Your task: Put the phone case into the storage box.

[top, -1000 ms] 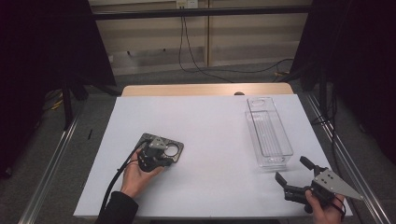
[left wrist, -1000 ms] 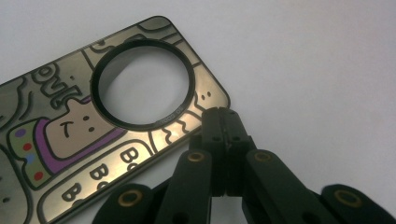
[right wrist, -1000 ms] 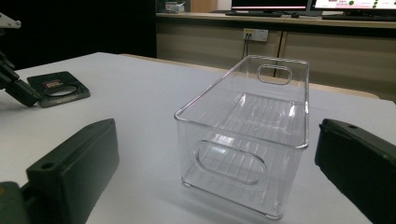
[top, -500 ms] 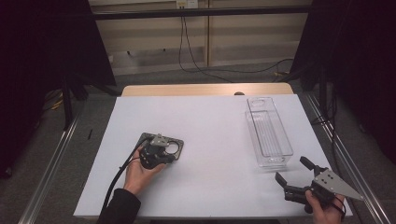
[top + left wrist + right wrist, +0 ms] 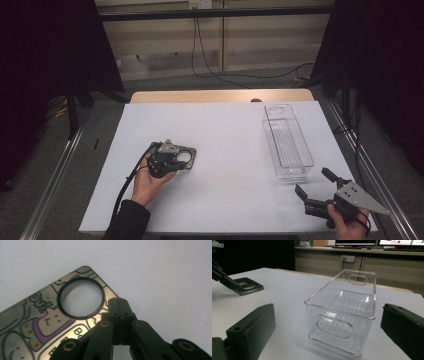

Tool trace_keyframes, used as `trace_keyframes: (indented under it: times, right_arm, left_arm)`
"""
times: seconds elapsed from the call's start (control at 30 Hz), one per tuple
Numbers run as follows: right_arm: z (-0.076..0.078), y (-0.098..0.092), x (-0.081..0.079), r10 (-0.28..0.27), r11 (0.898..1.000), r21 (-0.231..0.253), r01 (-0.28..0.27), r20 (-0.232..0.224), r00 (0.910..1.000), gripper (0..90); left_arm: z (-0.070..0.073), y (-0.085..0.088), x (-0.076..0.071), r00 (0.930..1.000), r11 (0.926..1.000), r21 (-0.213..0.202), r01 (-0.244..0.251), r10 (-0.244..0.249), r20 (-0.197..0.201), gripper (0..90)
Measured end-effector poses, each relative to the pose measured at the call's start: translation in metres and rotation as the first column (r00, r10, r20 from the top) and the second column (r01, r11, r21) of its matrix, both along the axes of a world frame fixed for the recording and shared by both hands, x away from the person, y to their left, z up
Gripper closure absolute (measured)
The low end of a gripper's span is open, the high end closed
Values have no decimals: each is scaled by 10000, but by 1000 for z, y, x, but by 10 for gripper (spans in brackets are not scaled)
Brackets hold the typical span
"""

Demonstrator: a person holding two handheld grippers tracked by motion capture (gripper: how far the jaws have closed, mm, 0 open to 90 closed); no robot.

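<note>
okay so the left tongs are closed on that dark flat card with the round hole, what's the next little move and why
Probably lift the card slightly off the white table and start it toward the clear bin. The left tongs are shut on its edge beside the round hole, it lies flat, and the bin stands empty to the right. The right tongs wait open near the bin.

A person's left hand (image 5: 147, 180) reaches in from the near left, its left gripper (image 5: 176, 159) angled down toward the table, jaws pressed together. At the near right corner, the right hand (image 5: 345, 222) holds the right gripper (image 5: 315, 184) level, jaws spread wide.
</note>
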State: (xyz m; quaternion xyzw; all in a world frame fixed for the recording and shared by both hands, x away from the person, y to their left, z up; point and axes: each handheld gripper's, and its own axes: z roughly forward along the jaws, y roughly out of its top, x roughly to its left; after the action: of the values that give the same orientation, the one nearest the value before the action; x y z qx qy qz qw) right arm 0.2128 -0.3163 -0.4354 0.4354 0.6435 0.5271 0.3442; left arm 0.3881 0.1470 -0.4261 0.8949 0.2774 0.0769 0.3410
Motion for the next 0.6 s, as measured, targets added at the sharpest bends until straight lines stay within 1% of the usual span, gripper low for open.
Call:
trace_keyframes:
  times: [0.03,0.1,0.17,0.23,0.4,0.47,0.5,0.6]
  right_arm:
    - [0,0,0,-1,10000,-2,1,-3,10000,0]
    - [0,0,0,-28,10000,-27,28,5,10000,0]
    - [0,0,0,-52,10000,-19,52,-23,10000,0]
    - [0,0,-1,-63,10000,-51,63,-13,10000,0]
    - [0,0,0,-61,9999,-93,61,-14,10000,0]
    - [0,0,-1,-93,9999,-89,93,0,10000,0]
    - [0,-1,-1,-133,9999,-51,133,25,9999,0]
    - [0,-1,-1,-179,9998,7,179,23,9998,0]
  left_arm:
    - [2,1,0,9999,10000,-4,35,-35,133,900]
    - [4,4,0,9997,9998,-182,-64,68,230,900]
    - [7,8,2,9992,9996,-268,-113,123,372,900]
    - [10,14,4,9990,9982,-572,-199,221,387,900]
    - [19,26,9,9968,9963,-714,-471,515,608,900]
    - [24,31,12,9966,9940,-970,-500,560,602,900]
    - [26,33,14,9960,9946,-879,-550,608,651,900]
    - [33,35,20,9957,9971,-571,-504,546,744,900]
